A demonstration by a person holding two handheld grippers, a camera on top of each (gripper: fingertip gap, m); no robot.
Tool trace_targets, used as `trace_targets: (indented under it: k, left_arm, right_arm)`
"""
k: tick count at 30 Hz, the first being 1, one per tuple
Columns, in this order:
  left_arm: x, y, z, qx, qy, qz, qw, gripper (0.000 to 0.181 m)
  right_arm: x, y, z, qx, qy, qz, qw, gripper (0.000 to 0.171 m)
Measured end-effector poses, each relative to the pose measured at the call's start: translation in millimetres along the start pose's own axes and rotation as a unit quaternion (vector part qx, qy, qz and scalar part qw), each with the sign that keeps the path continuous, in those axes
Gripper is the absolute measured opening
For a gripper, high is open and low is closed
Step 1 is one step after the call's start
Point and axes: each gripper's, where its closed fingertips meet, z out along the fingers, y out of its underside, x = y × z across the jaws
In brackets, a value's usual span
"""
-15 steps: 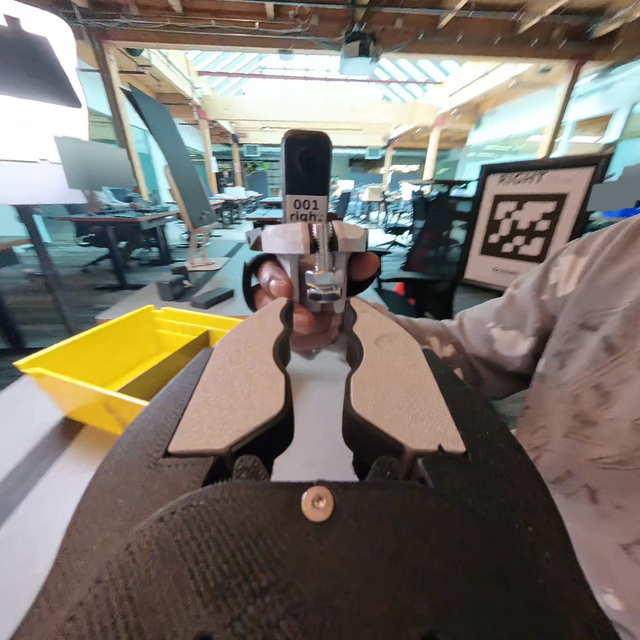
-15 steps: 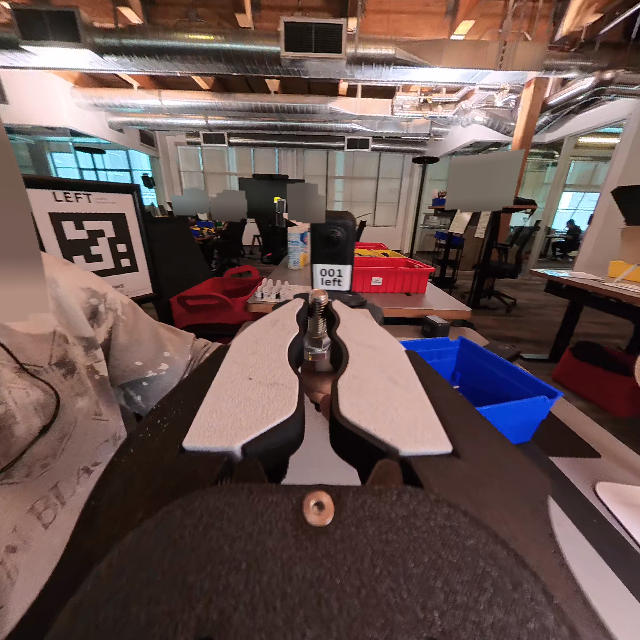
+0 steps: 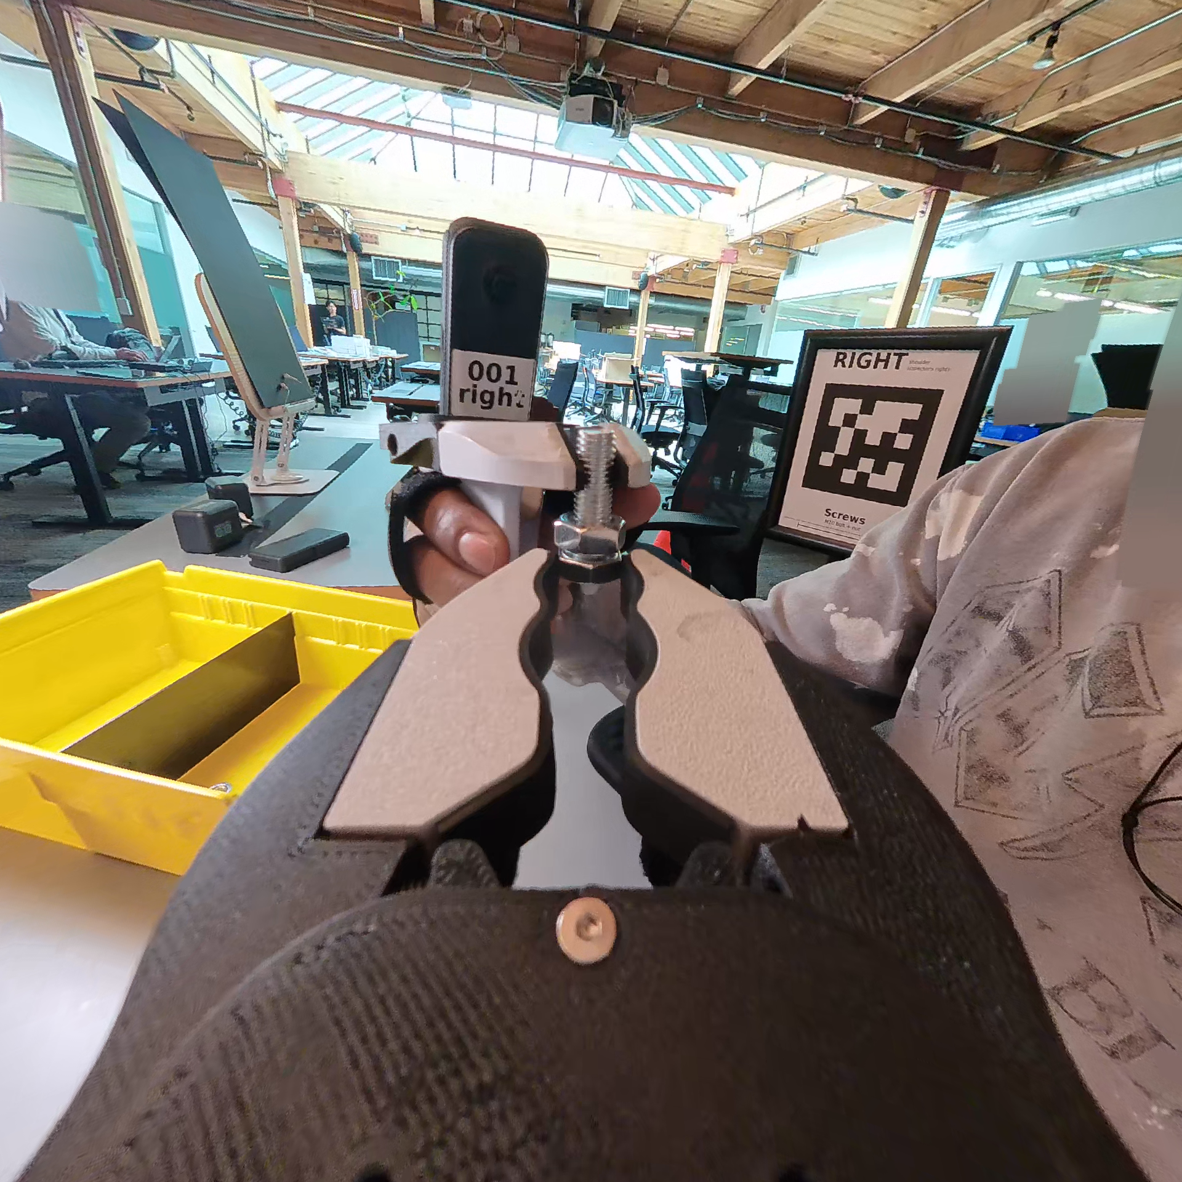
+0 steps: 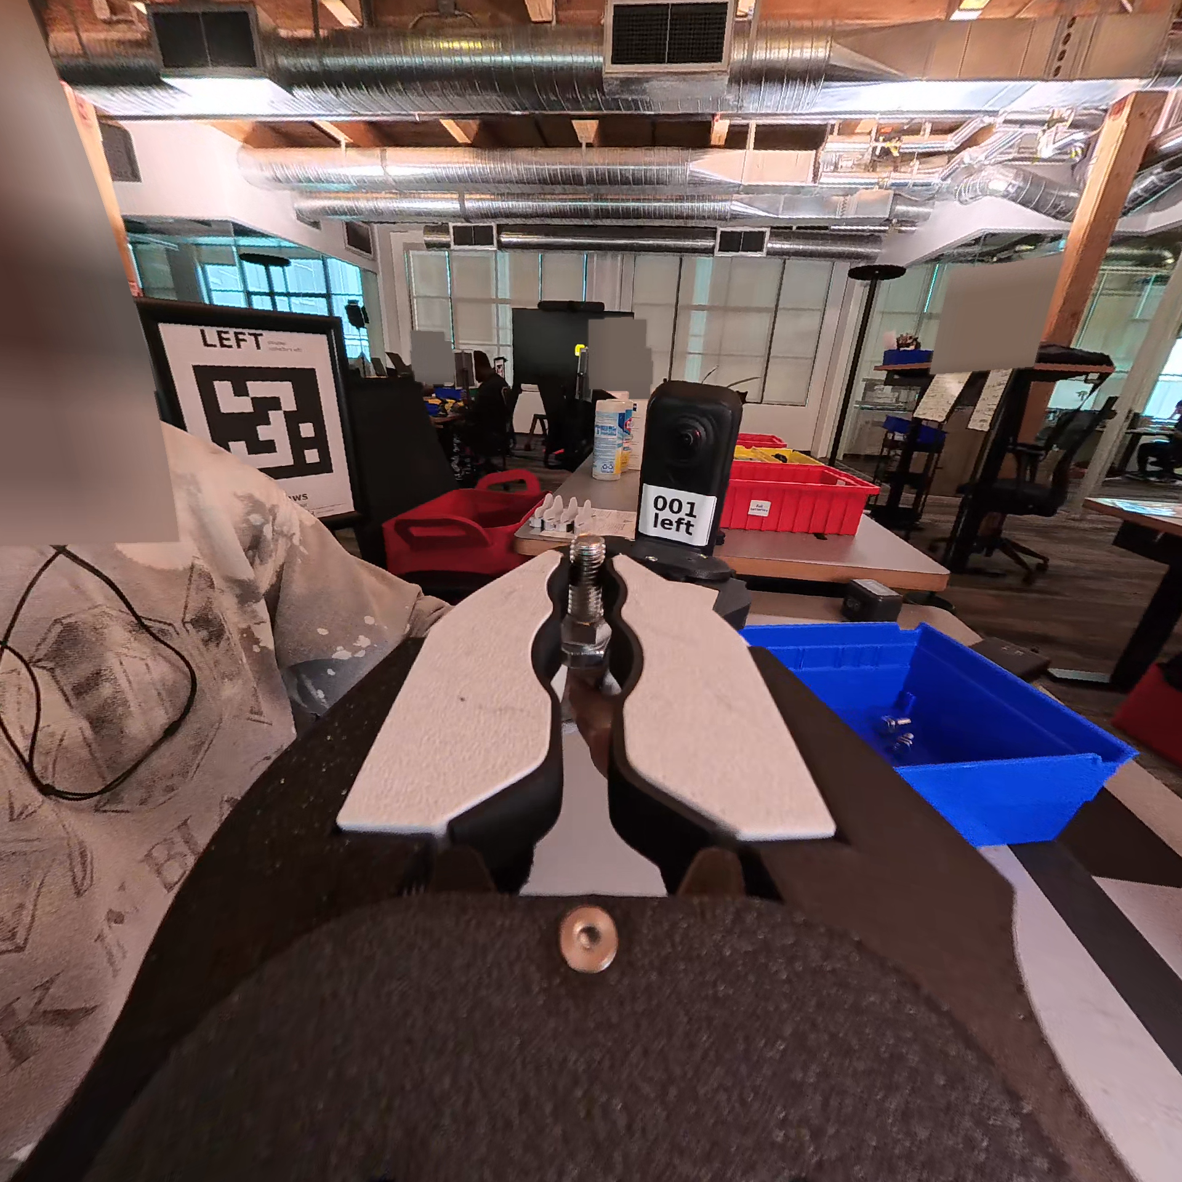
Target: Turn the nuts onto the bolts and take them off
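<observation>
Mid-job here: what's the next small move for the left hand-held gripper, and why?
Probably seat the left hand-held gripper squarely on the nut and give it a short twist. The right hand-held gripper clamps the bolt by its thread, the nut sits well down it, and the left tips lie just beneath the nut; whether they grip it is unclear.

Yellow bin (image 3: 160, 678) (left) blocks sideways.

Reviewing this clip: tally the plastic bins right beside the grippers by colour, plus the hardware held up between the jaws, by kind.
Yellow bin: 1
Blue bin: 1
Bolt: 1
Nut: 1
Total: 4
</observation>
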Motion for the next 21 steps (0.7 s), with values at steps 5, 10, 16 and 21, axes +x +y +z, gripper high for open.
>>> trace_targets:
  k: [5,10,16,21]
  left_arm:
    - [-13,-4,0,0.009,-0.051,0.004,0.999,0.018]
    - [-45,-12,-16,0.031,-0.168,0.017,0.985,0.018]
    - [-61,-11,-25,0.019,-0.248,0.044,0.968,0.018]
    - [-57,-21,-31,0.048,-0.232,0.046,0.970,0.018]
  right_arm:
    - [10,-2,-4,0.008,0.027,0.010,1.000,0.009]
    - [43,-5,-14,0.008,0.133,0.012,0.991,0.023]
    - [65,16,-8,-0.030,0.203,0.028,0.978,0.030]
    - [85,13,-27,-0.007,0.255,0.047,0.966,0.004]
